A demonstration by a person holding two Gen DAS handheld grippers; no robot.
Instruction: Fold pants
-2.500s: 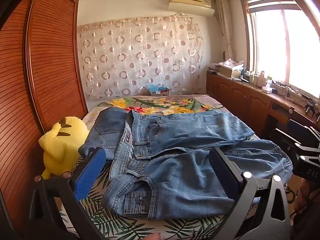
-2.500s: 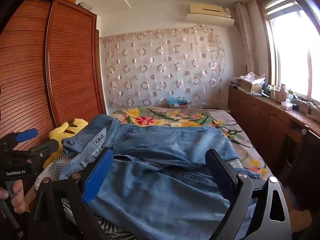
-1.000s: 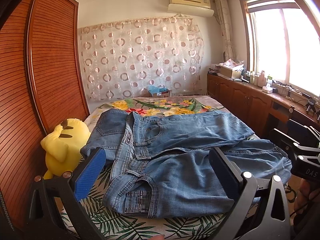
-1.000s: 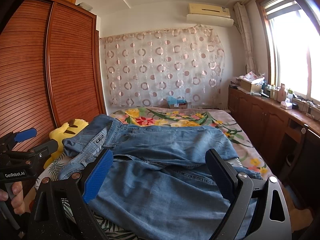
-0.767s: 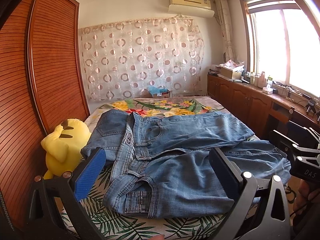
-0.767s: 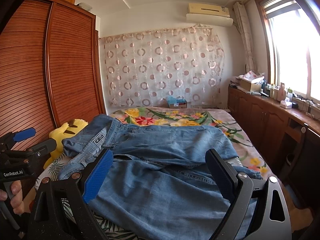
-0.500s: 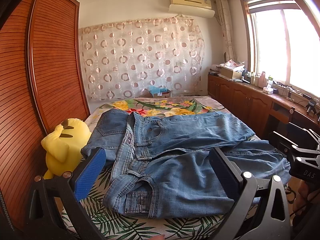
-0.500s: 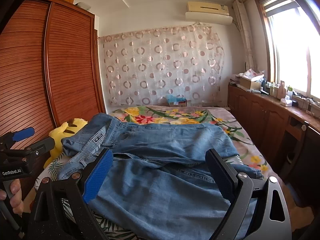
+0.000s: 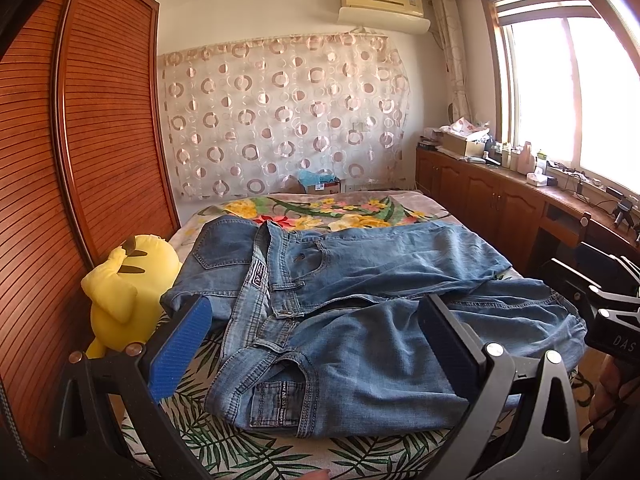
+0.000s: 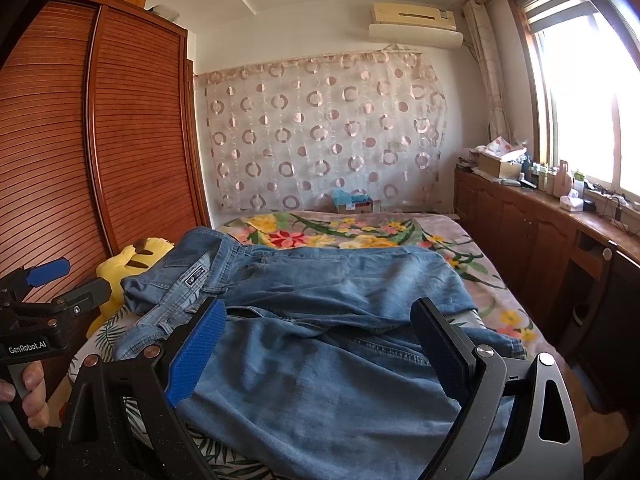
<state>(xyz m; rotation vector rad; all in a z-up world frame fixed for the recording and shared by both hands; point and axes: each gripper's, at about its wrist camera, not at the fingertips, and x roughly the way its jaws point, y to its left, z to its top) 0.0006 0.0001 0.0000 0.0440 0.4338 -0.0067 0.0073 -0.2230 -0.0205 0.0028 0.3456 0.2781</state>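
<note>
— Gripper check first: my left gripper (image 9: 316,344) is hovering above the near end of the bed (image 9: 280,446), jaws spread wide, nothing between them. What are you seeing on your side?

— I'm seeing the same from the right wrist view. Far left, a hand (image 10: 28,396) is gripping the handle of that left gripper (image 10: 60,284), and its blue-tipped fingers are standing apart.

— Moving rightward, a yellow plush toy (image 9: 128,300) is sitting at the bed's left edge, beside the wooden wardrobe (image 9: 100,152). Where are the jeans lying?

— The jeans (image 9: 360,308) are lying unfolded across the bed, waistband towards the plush toy, legs running out to the right. One leg is lying behind the other, overlapping it, and the near hem is reaching the bed's right edge.

— And my right gripper (image 10: 316,344)?

— It's hanging over the near leg, fingers wide apart, gripping nothing. I can't tell whether it is touching the denim.

— Furthest right, a wooden cabinet (image 10: 532,236) is running under the window (image 10: 592,92).
</note>
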